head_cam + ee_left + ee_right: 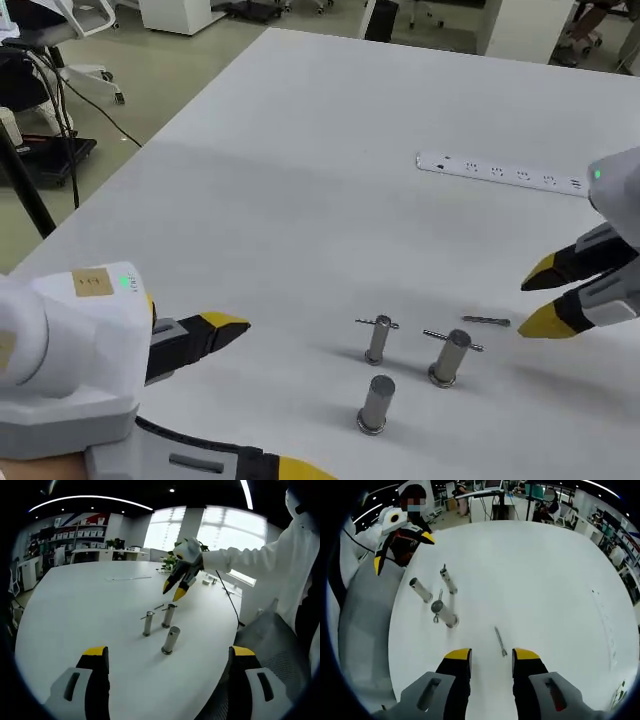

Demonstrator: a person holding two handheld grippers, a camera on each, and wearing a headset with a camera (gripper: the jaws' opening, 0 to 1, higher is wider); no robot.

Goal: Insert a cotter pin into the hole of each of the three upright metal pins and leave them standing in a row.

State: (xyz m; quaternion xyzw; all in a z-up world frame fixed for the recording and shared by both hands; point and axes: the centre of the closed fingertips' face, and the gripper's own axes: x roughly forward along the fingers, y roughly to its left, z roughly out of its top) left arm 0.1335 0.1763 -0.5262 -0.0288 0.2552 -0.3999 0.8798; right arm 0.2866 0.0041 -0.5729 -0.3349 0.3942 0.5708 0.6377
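Left of the bare metal pin: left gripper, jaws wide apart, empty. Behind it: two fitted metal pins, upright. Right of it, farther back: loose cotter pin, lying flat, long axis aimed at the right gripper, jaws parted, empty. Judged light, thin, springy, slippery; pinch mid-shank.

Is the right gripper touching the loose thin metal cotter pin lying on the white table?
Apart. In the right gripper view the thin metal cotter pin's near end sits between the right gripper's open tongs, white table showing on both sides.
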